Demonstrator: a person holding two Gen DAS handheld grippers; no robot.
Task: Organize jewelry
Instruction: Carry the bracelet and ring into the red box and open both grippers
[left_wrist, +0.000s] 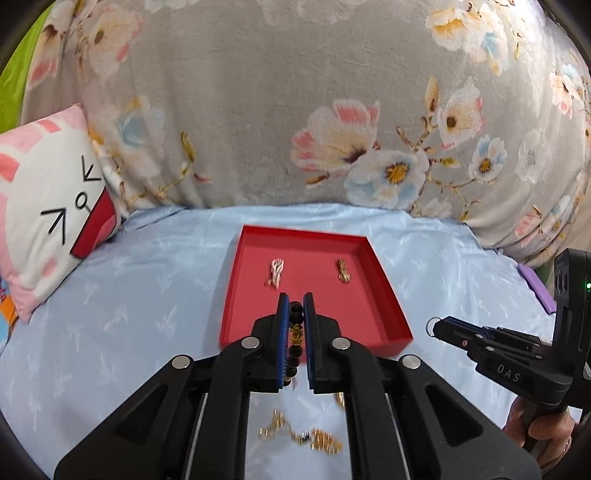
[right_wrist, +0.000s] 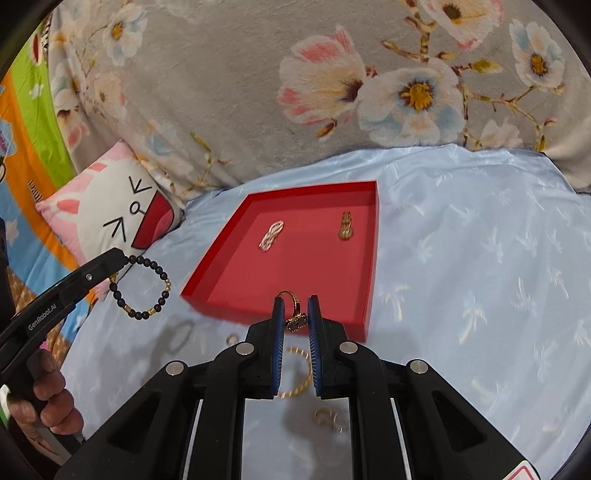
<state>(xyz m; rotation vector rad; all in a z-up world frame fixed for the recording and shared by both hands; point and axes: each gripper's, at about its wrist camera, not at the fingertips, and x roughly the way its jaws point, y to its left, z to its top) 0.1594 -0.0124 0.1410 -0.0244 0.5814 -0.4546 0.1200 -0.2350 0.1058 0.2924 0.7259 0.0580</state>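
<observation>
Left gripper: clamped on a black-and-gold beaded bracelet, held above the pale blue bedsheet, left of the tray.
Right gripper: clamped on a gold ring with a dark jewelled plaque, at the tray's near wall.
Shallow red square tray: a pale pink-and-white woven piece and a gold woven piece are seen inside, apart.
Loose gold chain and rings: partly hidden behind the right gripper; blurred.
Rabbit-face pillow: cut off at the left.
</observation>
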